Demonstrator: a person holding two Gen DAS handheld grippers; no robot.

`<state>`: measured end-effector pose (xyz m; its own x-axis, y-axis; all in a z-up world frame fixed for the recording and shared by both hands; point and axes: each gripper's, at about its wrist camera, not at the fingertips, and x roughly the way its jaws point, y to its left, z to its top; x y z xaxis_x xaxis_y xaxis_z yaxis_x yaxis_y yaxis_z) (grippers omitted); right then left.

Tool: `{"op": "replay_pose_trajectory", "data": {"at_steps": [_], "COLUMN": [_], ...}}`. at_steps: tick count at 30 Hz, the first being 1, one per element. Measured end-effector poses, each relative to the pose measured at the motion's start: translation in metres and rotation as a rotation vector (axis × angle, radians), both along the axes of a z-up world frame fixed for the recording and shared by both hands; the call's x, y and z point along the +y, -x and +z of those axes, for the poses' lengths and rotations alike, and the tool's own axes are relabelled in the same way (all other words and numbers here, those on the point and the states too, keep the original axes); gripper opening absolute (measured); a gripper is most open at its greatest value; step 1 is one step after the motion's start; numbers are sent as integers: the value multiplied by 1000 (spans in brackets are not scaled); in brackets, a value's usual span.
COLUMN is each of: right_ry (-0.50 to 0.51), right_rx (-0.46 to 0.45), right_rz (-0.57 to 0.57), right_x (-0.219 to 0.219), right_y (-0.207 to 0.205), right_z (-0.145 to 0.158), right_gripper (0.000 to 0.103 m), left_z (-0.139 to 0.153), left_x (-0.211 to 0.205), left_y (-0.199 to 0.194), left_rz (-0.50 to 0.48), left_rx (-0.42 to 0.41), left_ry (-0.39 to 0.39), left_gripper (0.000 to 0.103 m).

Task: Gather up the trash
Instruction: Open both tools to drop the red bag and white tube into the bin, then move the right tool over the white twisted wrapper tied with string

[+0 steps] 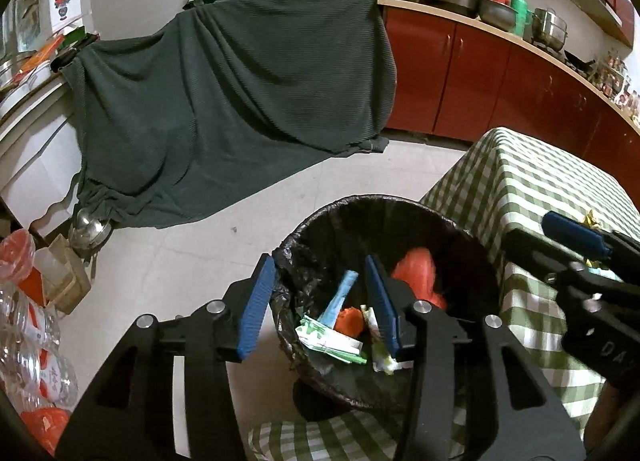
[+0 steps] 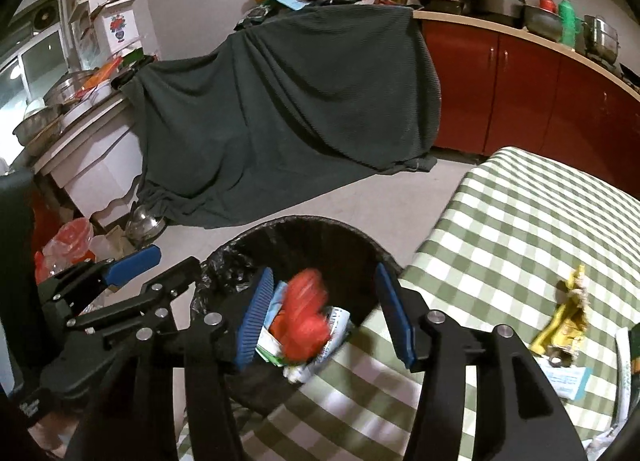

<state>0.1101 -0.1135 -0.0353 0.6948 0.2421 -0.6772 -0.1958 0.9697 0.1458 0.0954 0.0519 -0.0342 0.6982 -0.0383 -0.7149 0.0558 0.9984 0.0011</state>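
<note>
Dropping trash into the bin [image 1: 384, 221]: both the left gripper [image 1: 320, 301] and right gripper [image 2: 324, 317] hang open and empty; next, fetch the yellow wrapper [image 2: 566, 317] from the desk [image 2: 520, 221].

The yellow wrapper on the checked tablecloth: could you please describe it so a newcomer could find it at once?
Start at the table with the green-and-white checked cloth, right of the black-lined trash bin. The yellow wrapper lies crumpled on that cloth, near its right side. It is the only gold-yellow piece there; the papers just below it are pale and flat.

Both the left gripper [image 1: 320, 305] and right gripper [image 2: 326, 317] have black angular frames (silver screws at the joints) with ribbed blue pads
</note>
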Motion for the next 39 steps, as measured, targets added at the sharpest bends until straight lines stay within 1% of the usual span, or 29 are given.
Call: {"op": "replay_pose_trajectory", "data": {"at_steps": [4,9,14,16,19,24,30,39], "right_ry": [6,28,54,60,76,62,66,94], "right_rx": [-13,-16,16,32,57,94,99,119], "right_rz": [-40,-138,-239,-262,-286,-308,-316,-330], "right_x": [-22,-62,-97,-107,-117,-131,-136,-153], "right_y": [10,30,55,65,80,92,100,107], "right_z": [7,12,3,-2,-11,-26,-28,-31], "right_gripper": [53,53,53,53,53,53,53,53], "left_z": [3,4,6,7,9,10,14,14], "left_x": [-2,-12,-27,-32,-38,-46,-52,-53], "left_y": [4,9,16,19,24,29,36,38], "left_rz": [-8,-31,-61,-72,-87,-102,-119,-116], "left_rx": [-2,7,12,13,12,17,10,9], "left_ry": [9,24,30,31,32,36,37,38], "left_gripper": [50,51,51,51,51,52,52,52]}}
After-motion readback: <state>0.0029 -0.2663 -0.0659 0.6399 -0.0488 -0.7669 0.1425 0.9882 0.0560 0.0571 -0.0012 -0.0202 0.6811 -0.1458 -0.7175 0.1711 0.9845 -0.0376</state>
